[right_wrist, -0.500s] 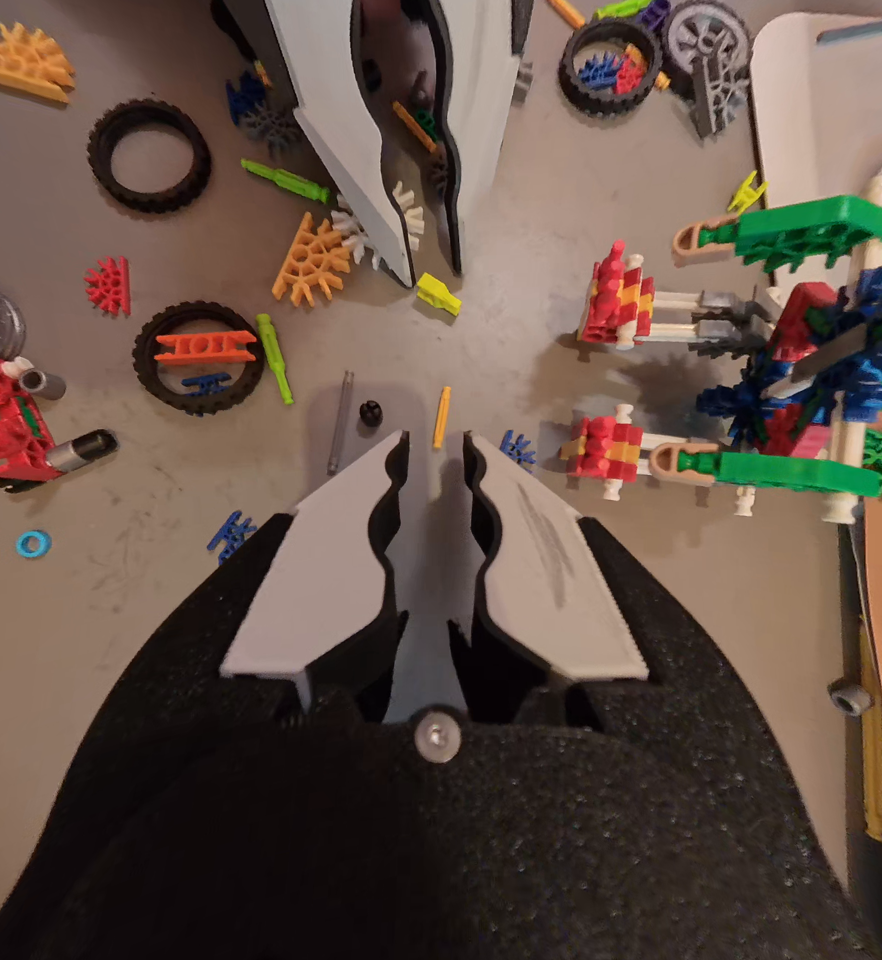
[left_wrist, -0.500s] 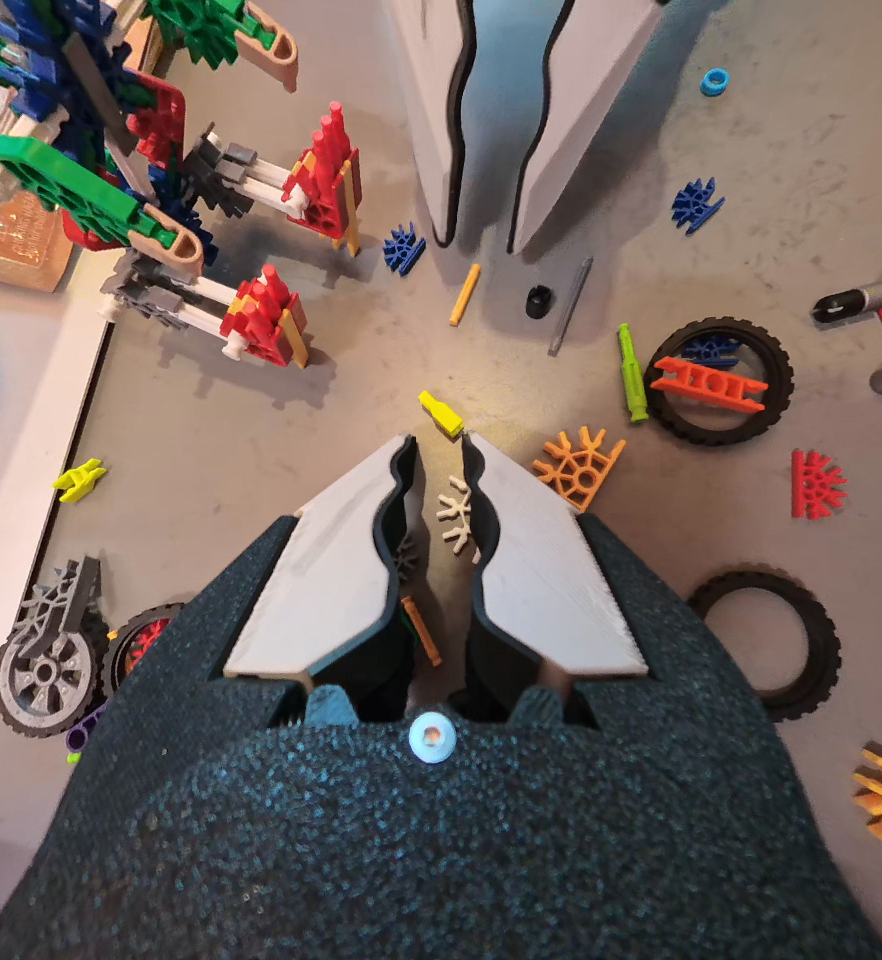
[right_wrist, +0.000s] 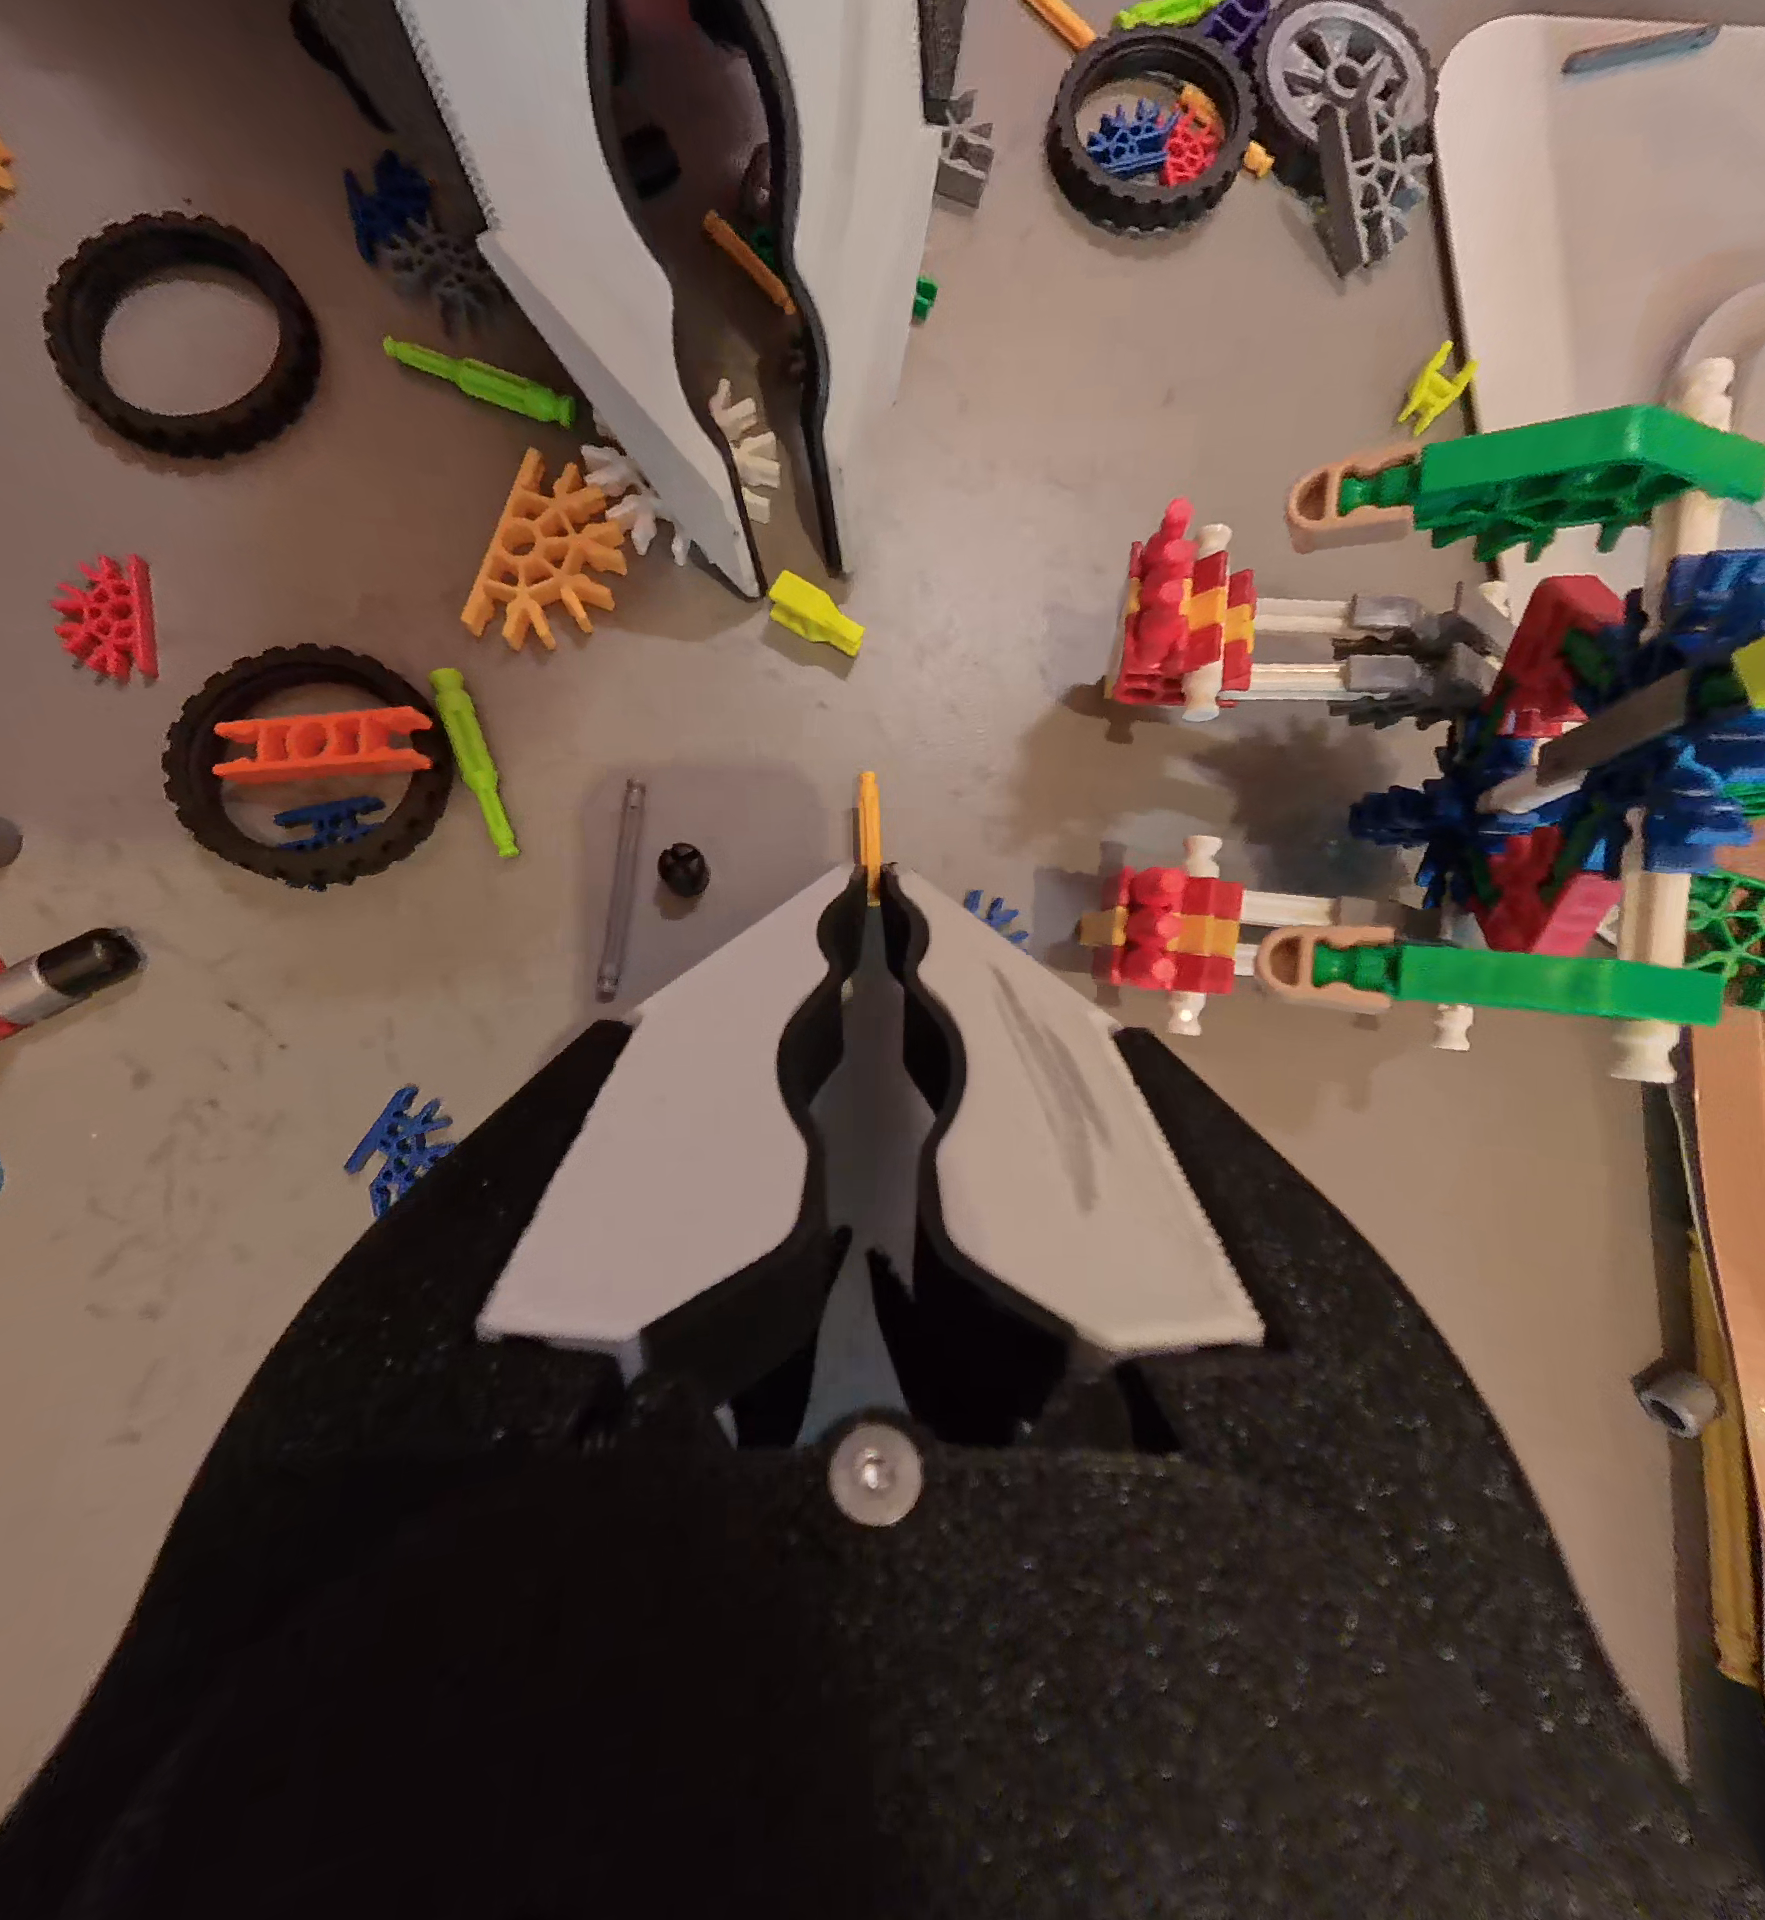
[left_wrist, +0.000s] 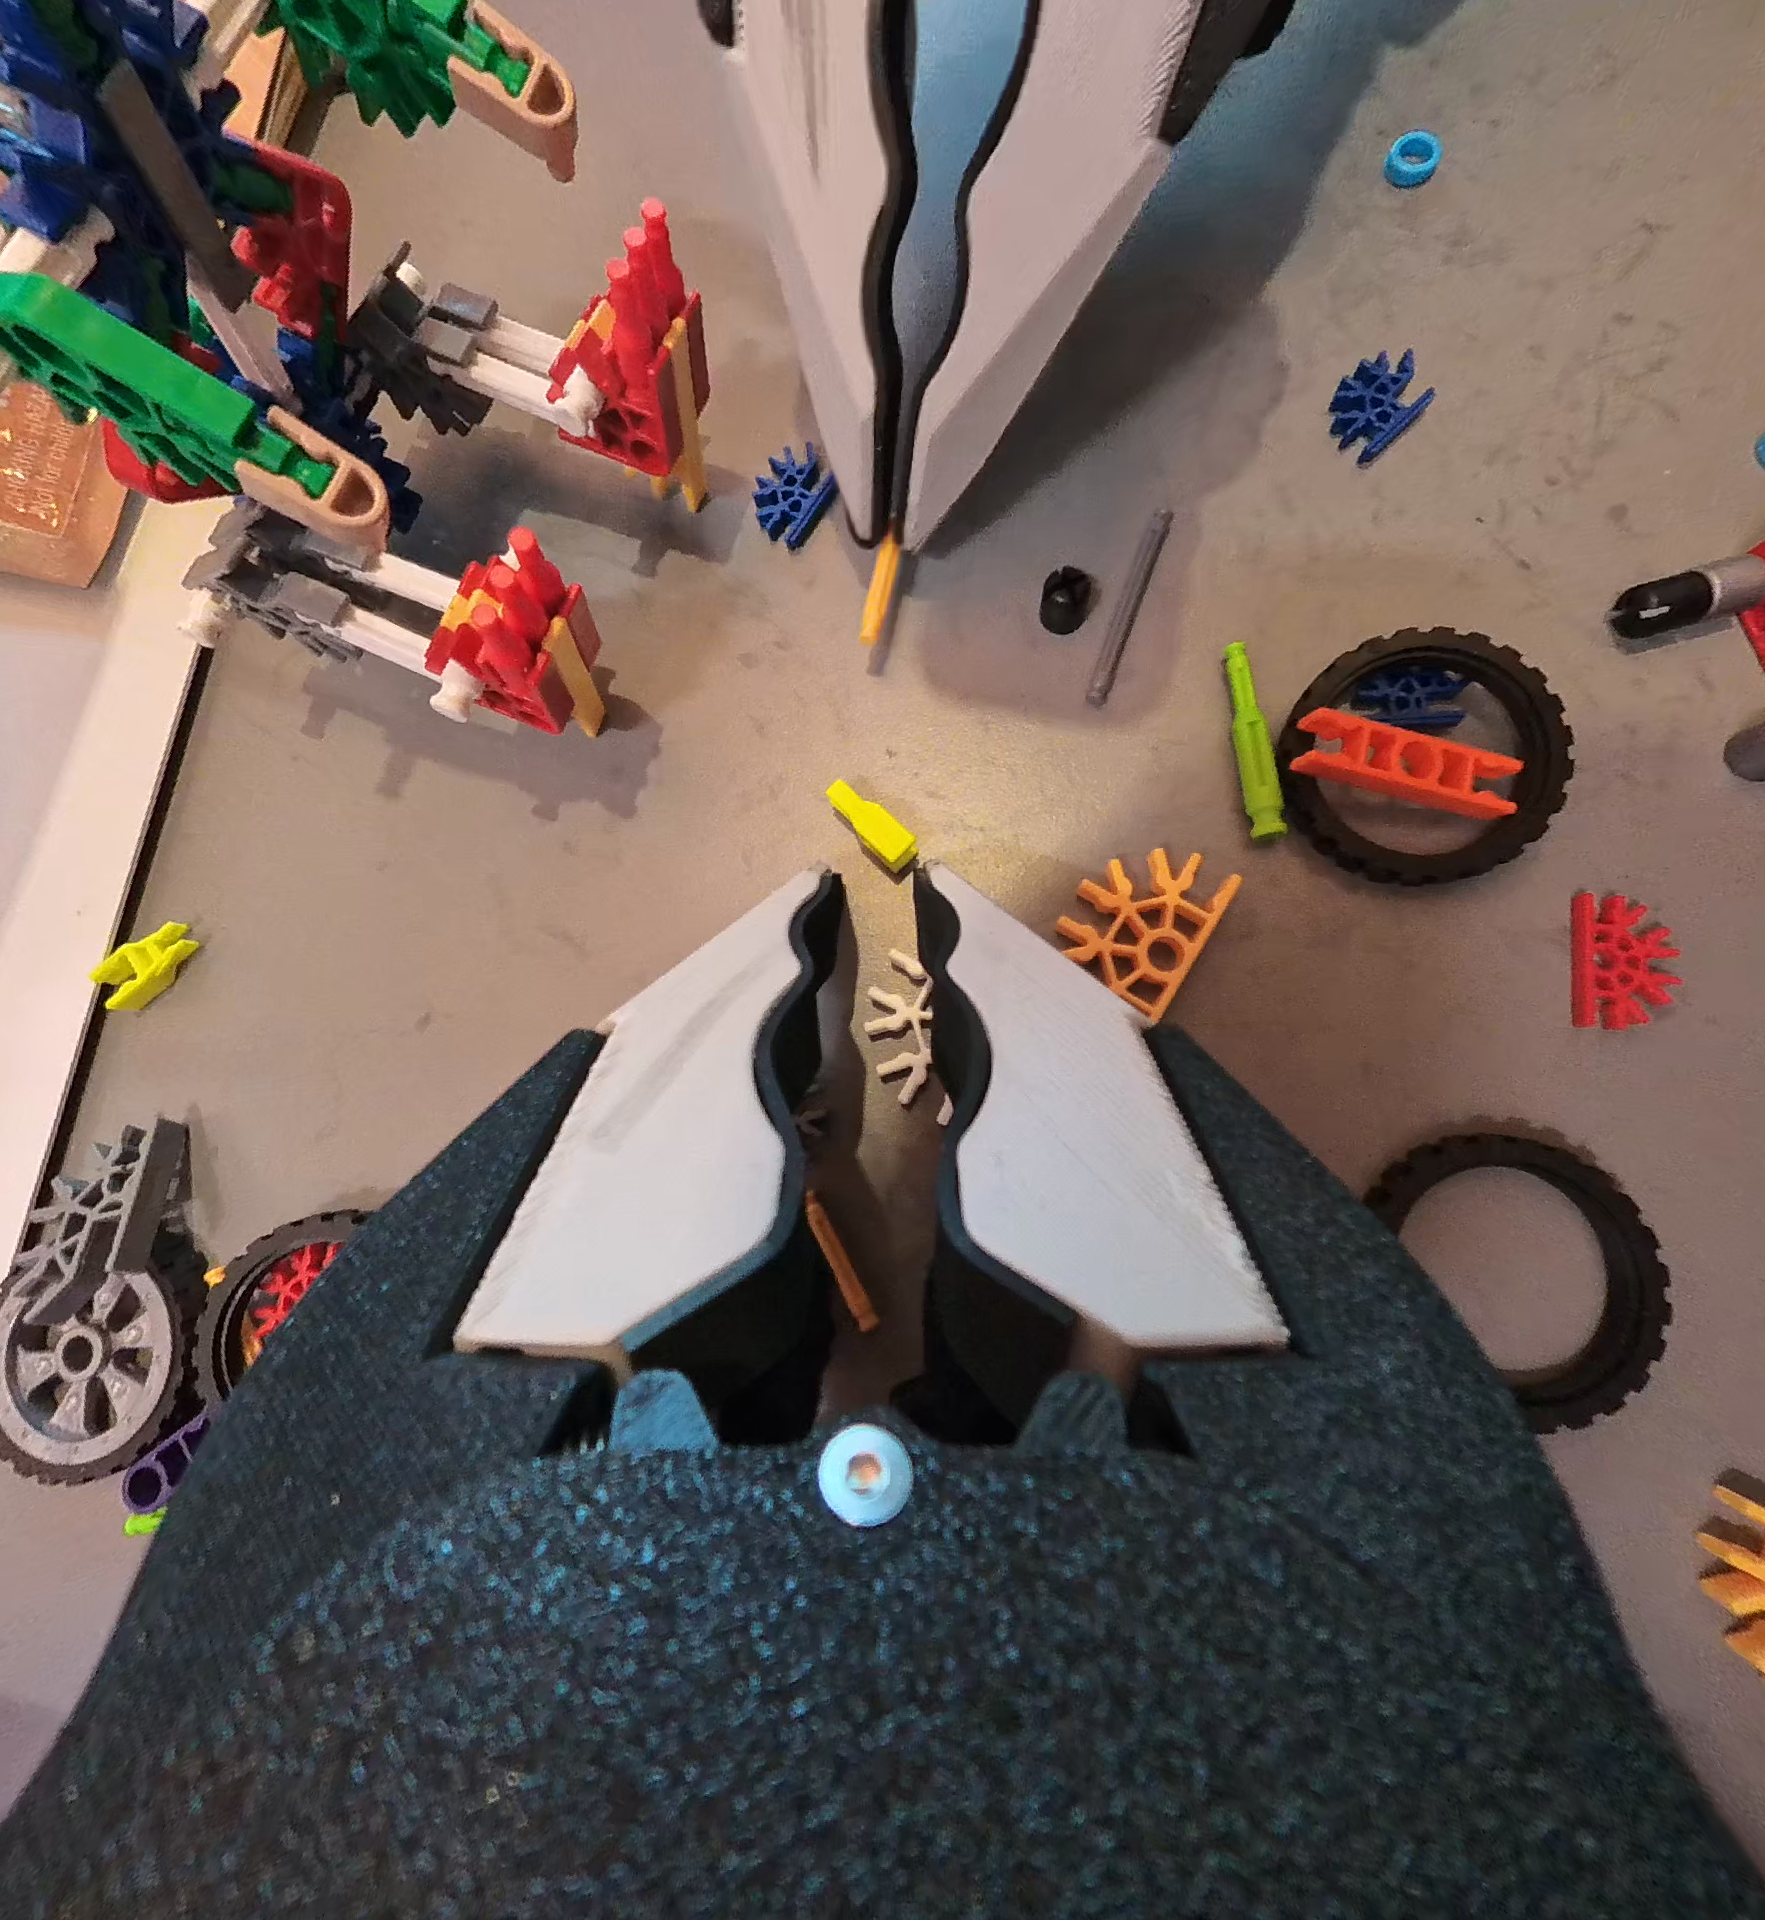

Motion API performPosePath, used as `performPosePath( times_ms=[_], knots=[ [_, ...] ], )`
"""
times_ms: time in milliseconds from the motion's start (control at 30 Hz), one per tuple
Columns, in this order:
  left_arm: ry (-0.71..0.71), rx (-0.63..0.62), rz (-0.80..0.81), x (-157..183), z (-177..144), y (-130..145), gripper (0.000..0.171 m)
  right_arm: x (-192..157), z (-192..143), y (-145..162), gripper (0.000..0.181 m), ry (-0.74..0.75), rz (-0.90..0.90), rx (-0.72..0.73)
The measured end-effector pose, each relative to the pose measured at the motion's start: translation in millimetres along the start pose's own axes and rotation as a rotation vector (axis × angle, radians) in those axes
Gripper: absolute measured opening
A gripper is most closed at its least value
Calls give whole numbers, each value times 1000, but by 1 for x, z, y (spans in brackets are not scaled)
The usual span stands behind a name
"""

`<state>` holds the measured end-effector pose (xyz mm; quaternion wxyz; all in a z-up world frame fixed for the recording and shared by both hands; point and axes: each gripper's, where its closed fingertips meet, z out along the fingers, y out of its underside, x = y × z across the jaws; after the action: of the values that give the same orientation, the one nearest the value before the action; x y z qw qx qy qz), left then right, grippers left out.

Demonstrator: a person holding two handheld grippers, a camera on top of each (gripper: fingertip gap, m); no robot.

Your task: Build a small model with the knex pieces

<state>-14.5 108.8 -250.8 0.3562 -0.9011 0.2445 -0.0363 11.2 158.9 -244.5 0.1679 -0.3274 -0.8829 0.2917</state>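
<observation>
My right gripper is shut on the near end of a thin yellow-orange rod, whose far end points ahead over the grey table. In the left wrist view the same gripper comes in from the top with the rod sticking out of its tips. My left gripper is open by a narrow gap, with a white snowflake connector on the table between its fingers. A small yellow clip lies just beyond its tips. The right wrist view shows that gripper over the white connector.
A built toy of green, blue and red parts stands on the left, on the right in the right wrist view. An orange fan connector, a black tyre holding an orange piece, an empty tyre and loose small parts lie around. There is about 6 cm between the tips of the two grippers.
My right gripper has moved forward and shut on the yellow-orange rod, which lay loose ahead of its open tips before. My left gripper has stayed in place, still open.
</observation>
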Motion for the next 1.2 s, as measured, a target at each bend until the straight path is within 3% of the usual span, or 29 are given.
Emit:
performPosePath(
  times_ms=[300,700,1200],
  knots=[
    [11,8,6,5,3,-4,9,-1,16,-14,2,9,42,41],
    [-59,1,24,-8,-1,1,17,1,22,-25,2,21,70,59],
    [-68,28,84,-11,2,-6,25,3,27,-24,1,29,96,65]
  ],
)
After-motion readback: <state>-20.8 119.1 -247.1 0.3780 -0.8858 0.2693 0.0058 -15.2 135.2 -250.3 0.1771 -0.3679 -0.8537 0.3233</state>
